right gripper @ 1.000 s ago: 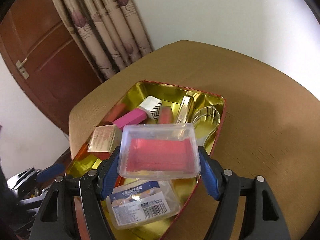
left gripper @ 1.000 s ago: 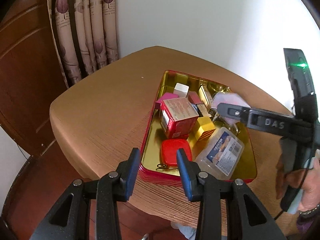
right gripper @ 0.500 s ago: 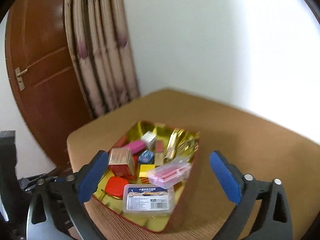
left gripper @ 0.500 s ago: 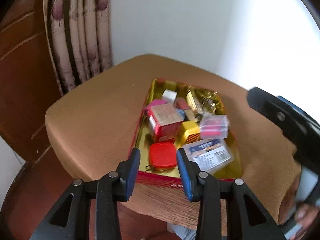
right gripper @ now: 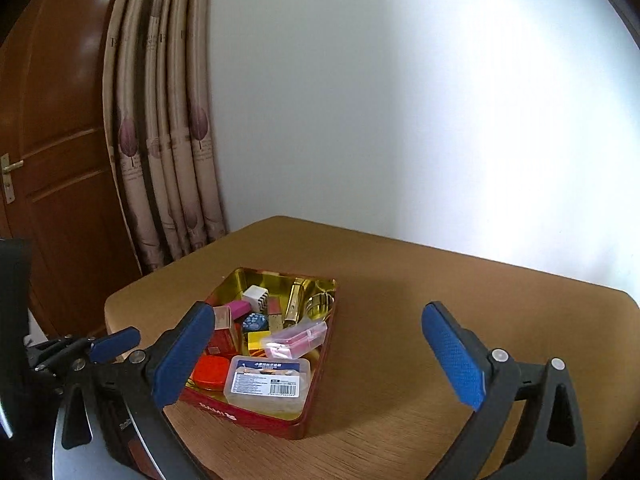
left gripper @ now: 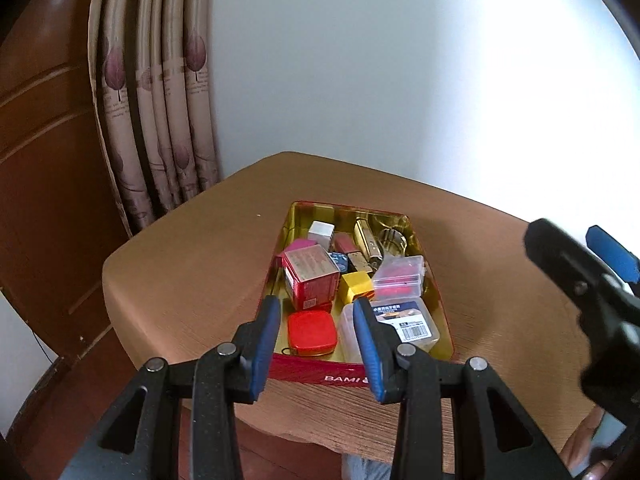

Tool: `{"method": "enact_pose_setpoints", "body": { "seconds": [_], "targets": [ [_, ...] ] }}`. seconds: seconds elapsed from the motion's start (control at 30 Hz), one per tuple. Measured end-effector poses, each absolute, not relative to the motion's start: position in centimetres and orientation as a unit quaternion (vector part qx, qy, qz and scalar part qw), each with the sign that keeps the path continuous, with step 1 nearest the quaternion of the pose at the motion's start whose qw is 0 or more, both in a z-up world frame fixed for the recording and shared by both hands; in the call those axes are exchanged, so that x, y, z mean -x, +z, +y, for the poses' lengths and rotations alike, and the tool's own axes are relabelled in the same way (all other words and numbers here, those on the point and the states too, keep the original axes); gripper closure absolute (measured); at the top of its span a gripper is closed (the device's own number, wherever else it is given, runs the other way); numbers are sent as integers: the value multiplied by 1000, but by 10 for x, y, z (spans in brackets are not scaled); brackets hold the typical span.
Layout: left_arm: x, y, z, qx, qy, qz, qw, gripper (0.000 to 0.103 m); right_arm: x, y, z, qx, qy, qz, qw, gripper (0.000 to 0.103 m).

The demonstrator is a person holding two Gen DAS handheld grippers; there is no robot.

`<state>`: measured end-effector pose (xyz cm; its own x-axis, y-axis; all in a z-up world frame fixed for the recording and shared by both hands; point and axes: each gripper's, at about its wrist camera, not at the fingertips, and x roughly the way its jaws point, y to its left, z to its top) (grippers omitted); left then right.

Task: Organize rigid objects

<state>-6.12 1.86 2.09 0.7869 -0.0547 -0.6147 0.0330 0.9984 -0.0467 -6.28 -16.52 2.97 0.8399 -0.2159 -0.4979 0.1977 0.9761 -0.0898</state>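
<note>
Compared with a second ago, the clear lidded case with the pink insert (right gripper: 295, 338) is no longer clamped in the right gripper (right gripper: 320, 354); it now rests in the tin (right gripper: 320, 368), tilted on top of the other items; the right gripper has backed up and away, so the tin looks smaller in its view; its blue pads stand wide apart with nothing between them. The left gripper (left gripper: 316, 344) has also drawn back a little; its pads are partly apart and empty, same gap as before. Position: in the right wrist view the tin lies ahead and below, left of centre between the fingers, well apart from the pads; in the left wrist view the tin's near wall sits just beyond the fingertips, not touched. The tin is rectangular, red outside, gold inside, resting on the brown surface (right gripper: 440, 320). Contents: a red carton (left gripper: 311, 276) with a tan top; a yellow cube (left gripper: 357, 285); a flat red rounded box (left gripper: 312, 334) at the near left; a clear labelled box with a barcode (right gripper: 267, 380) at the near right; a white block (left gripper: 321, 233), a pink block (left gripper: 302, 245) and gold metal pieces (left gripper: 366, 240) toward the far end.
</note>
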Motion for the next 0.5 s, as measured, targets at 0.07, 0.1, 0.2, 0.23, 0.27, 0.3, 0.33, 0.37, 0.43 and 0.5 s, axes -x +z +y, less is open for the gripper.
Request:
{"method": "enact_pose_setpoints", "body": {
  "seconds": [0.07, 0.1, 0.2, 0.23, 0.27, 0.3, 0.33, 0.37, 0.43, 0.5],
  "targets": [
    [64, 25, 18, 17, -18, 323, 946, 65, 67, 35, -163, 23, -110, 257, 960, 0],
    [65, 27, 18, 17, -15, 320, 947, 65, 69, 38, -162, 26, -110, 254, 961, 0],
    [72, 34, 19, 13, -7, 310, 951, 65, 76, 45, -160, 30, -112, 247, 962, 0],
    [75, 38, 19, 13, -6, 302, 953, 65, 78, 47, -159, 31, -112, 245, 962, 0],
    [78, 40, 19, 14, -7, 296, 955, 65, 81, 49, -159, 30, -113, 244, 963, 0],
    [81, 43, 20, 12, -9, 292, 956, 65, 84, 51, -158, 31, -112, 242, 963, 0],
    [82, 45, 19, 7, -6, 290, 957, 62, 86, 52, -158, 32, -113, 240, 964, 0],
    [84, 47, 17, 0, -1, 291, 957, 48, 89, 54, -157, 34, -114, 239, 964, 0],
    [89, 53, 16, -4, 0, 285, 958, 31, 94, 58, -156, 35, -114, 235, 965, 0],
    [100, 62, 19, 4, -8, 256, 967, 29, 98, 64, -154, 38, -115, 229, 966, 0]
  ]
}}
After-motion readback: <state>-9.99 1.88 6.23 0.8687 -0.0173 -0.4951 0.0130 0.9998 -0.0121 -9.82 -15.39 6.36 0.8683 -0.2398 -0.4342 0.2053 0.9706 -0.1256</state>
